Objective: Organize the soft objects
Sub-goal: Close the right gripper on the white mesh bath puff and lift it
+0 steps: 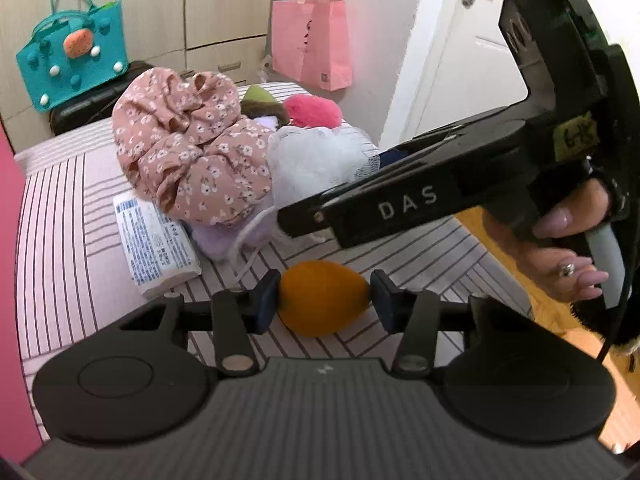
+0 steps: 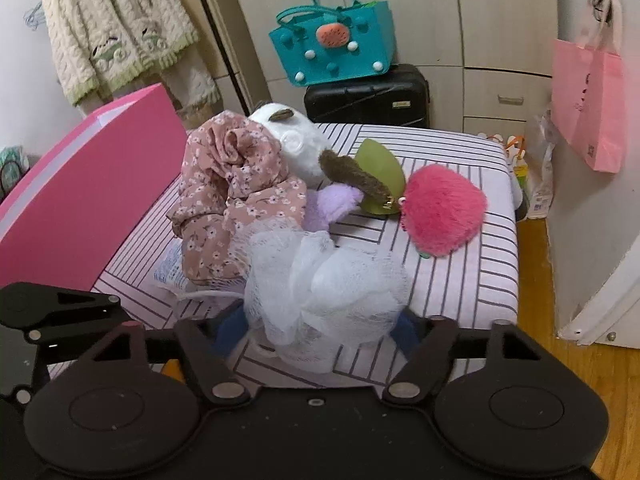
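On the striped bed (image 2: 460, 280) lay one floral cloth (image 2: 232, 200), one white mesh puff (image 2: 320, 280) just in front of that cloth, one orange sponge (image 1: 322, 298), one pink pompom (image 2: 440, 210), one green sponge (image 2: 378, 168), one lilac plush (image 2: 332, 204), one white plush (image 2: 296, 144) behind the cloth, and one tissue pack (image 1: 154, 240) beside the cloth. Beyond the bed stood one black suitcase (image 2: 368, 100) bearing one teal bag (image 2: 332, 44). One pink paper bag (image 2: 588, 108) hung on the wall. There were two tongs, the left (image 1: 324, 300) and the right (image 2: 316, 330).
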